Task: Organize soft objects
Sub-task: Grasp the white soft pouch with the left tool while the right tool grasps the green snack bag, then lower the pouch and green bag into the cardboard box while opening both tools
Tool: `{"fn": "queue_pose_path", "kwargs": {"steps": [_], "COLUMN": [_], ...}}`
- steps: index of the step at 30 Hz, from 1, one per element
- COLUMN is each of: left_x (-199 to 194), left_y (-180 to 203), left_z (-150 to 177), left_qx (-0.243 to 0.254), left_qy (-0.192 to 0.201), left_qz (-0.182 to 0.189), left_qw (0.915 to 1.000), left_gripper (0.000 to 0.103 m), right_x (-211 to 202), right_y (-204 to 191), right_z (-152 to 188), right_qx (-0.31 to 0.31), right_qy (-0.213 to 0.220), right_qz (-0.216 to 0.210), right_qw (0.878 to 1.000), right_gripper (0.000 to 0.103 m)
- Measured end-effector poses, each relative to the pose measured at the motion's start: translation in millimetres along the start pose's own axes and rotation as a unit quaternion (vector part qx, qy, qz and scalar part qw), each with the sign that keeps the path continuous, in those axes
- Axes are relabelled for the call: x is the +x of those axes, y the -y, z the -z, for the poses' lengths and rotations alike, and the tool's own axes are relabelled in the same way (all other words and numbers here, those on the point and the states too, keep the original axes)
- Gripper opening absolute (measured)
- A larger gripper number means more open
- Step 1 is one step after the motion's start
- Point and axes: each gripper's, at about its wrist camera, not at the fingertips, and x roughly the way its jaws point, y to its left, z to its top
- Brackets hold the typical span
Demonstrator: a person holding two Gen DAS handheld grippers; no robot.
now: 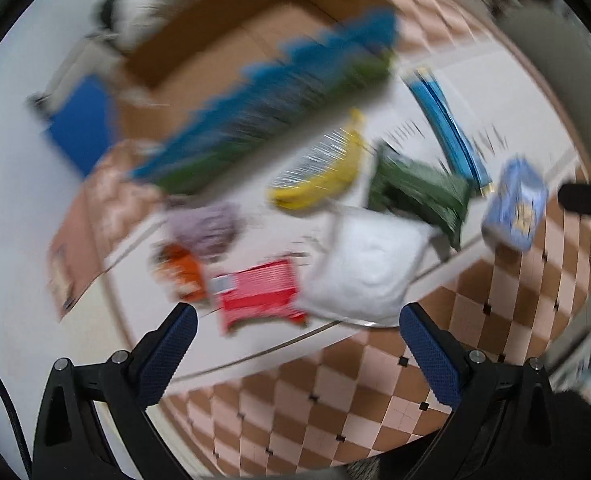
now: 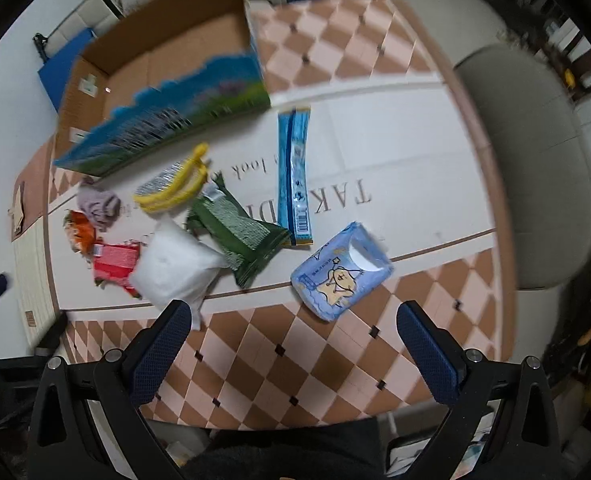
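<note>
Soft items lie on a white mat (image 2: 395,140) on the checkered table: a white pillow pack (image 2: 175,268) (image 1: 363,268), a green packet (image 2: 239,232) (image 1: 419,188), a light blue tissue pack (image 2: 341,272) (image 1: 515,204), a long blue sachet (image 2: 295,172) (image 1: 447,120), a yellow banana toy (image 2: 175,188) (image 1: 319,176), a red packet (image 2: 113,262) (image 1: 255,292), a lilac cloth (image 2: 97,204) (image 1: 205,226) and an orange item (image 2: 79,234) (image 1: 179,272). An open cardboard box (image 2: 163,64) (image 1: 231,40) stands behind them. My left gripper (image 1: 295,356) and right gripper (image 2: 291,356) hover open and empty above the near edge.
A blue panel (image 2: 61,68) lies beyond the box. A grey cushioned seat (image 2: 535,160) stands at the table's right. The checkered tabletop (image 2: 295,380) extends toward me. The left wrist view is motion-blurred.
</note>
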Motion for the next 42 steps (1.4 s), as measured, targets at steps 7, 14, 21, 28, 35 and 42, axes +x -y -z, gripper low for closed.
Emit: {"fn": "queue_pose_path", "kwargs": {"steps": [7,14,21,28,35,42], "left_x": [92,107,124,151,128,23], "left_y": [52,-10,-46,-34,-44,-63], "left_z": [-27,-8,26,19,28,26], "left_qx": [0.081,-0.159,-0.302,-0.302,-0.334,-0.35], "left_qy": [-0.095,-0.124,-0.142,-0.137,-0.111,-0.01], "left_qz": [0.036,0.1,0.152,0.143,0.125,0.125], "left_qw": [0.9915,0.9742,0.9305,0.9326,0.9276,0.9281], "left_gripper": [0.103,0.077,0.081,0.081,0.065,0.064], "right_x": [44,54,110,172,189,103], "right_y": [18,4,-49,-88,-78,-61], "right_z": [-27,-40,-58,-62,-38,-17], "right_qx": [-0.028,-0.099,-0.167,-0.188,-0.161,-0.146], "right_qy": [-0.018,-0.025,-0.061,-0.122,-0.143,-0.098], "right_qz": [0.018,0.018,0.005,0.0,0.011,-0.085], "right_qw": [0.999,0.995,0.984,0.975,0.977,0.981], "right_gripper": [0.103,0.103,0.1,0.076,0.04,0.038]}}
